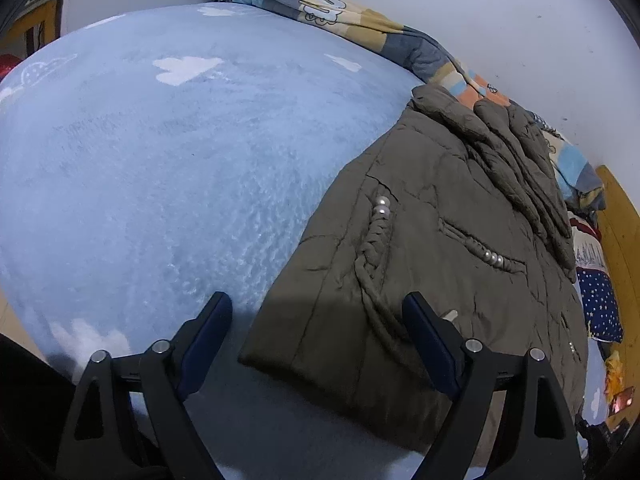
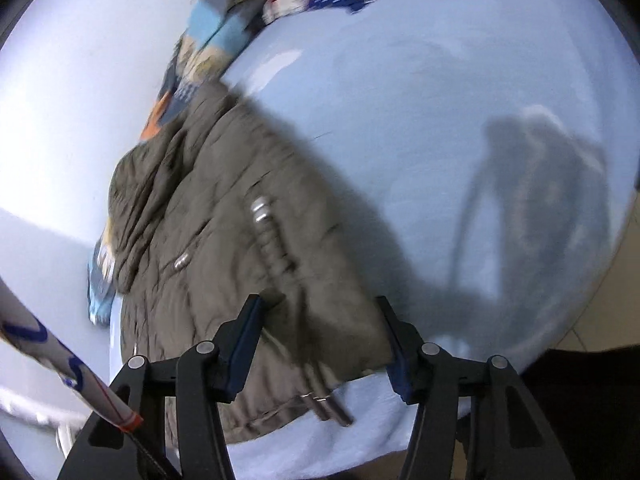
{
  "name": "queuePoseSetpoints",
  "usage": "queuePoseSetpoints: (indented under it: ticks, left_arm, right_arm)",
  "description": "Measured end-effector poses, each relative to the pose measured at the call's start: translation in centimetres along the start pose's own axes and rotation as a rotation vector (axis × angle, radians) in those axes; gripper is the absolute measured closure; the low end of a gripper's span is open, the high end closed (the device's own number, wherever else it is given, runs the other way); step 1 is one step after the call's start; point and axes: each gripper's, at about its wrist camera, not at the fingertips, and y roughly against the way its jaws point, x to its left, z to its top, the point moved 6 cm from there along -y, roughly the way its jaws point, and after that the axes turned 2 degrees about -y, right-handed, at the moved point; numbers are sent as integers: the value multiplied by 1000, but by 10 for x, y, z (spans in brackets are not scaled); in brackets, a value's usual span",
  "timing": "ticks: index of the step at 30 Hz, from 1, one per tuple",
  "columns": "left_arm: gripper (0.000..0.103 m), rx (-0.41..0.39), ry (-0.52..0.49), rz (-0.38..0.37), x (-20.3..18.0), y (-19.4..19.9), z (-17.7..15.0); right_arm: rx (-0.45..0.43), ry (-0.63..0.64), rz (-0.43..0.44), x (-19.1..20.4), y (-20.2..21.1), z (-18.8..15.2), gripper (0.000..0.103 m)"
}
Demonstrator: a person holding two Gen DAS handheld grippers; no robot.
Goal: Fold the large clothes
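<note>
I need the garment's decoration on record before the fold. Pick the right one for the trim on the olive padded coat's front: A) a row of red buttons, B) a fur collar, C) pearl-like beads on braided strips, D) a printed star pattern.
C: the left wrist view shows the coat bearing shiny round beads that sit on braided fabric strips by its pockets.

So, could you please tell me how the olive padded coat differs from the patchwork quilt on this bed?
The coat is plain olive-brown; the quilt is patterned in blue, orange and yellow. The coat lies spread on the blue blanket near the camera; the quilt is bunched along the wall. The coat carries pearl-like beads; the quilt shows cartoon prints. Both rest on the bed.
</note>
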Motion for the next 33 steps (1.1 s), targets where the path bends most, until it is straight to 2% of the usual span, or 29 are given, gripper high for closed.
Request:
queuePoseSetpoints:
  ticks: [3, 5, 7, 8, 9, 10, 12, 15, 18, 20, 25, 27, 29, 31, 33]
  left_arm:
    - [16, -23, -42, 15, -13, -3, -1]
    - [16, -39, -117, 11, -32, -5, -4]
    - [16, -61, -213, -1, -52, -4, -10]
    - [17, -74, -269, 4, -62, -4, -14]
    - [18, -124, -351, 48, -74, 0, -17]
    - [21, -161, -400, 71, -81, 4, -18]
    - [23, -194, -464, 107, -88, 5, -19]
    - [24, -181, -466, 133, -85, 0, -19]
    - [22, -166, -459, 147, -82, -5, -20]
    - [19, -165, -475, 160, -85, -6, -22]
    - [19, -165, -490, 173, -88, -9, -23]
    - [19, -168, -497, 176, -89, -9, -23]
    - [20, -169, -502, 179, -90, -9, -23]
    - [21, -168, -506, 182, -91, -9, -23]
    - [21, -168, -508, 183, -91, -10, -23]
  right_arm:
    - [54, 50, 68, 16, -10, -10, 41]
    - [73, 81, 97, 28, -17, -19, 38]
    - [88, 130, 123, 42, -25, -27, 40]
    - [88, 181, 140, 55, -27, -31, 55]
    - [81, 217, 141, 61, -27, -34, 66]
    - [37, 294, 114, 72, -23, -34, 74]
    - [-28, 378, 70, 82, -17, -34, 77]
    - [-26, 401, 30, 80, -22, -36, 77]
    - [15, 339, 25, 69, -31, -34, 63]
    - [41, 265, 57, 60, -38, -33, 51]
    - [20, 272, 71, 59, -43, -35, 44]
    - [4, 312, 53, 62, -43, -38, 47]
    - [3, 350, 60, 70, -40, -39, 70]
    - [-16, 401, 43, 78, -38, -42, 74]
    - [-23, 434, 19, 80, -39, -44, 75]
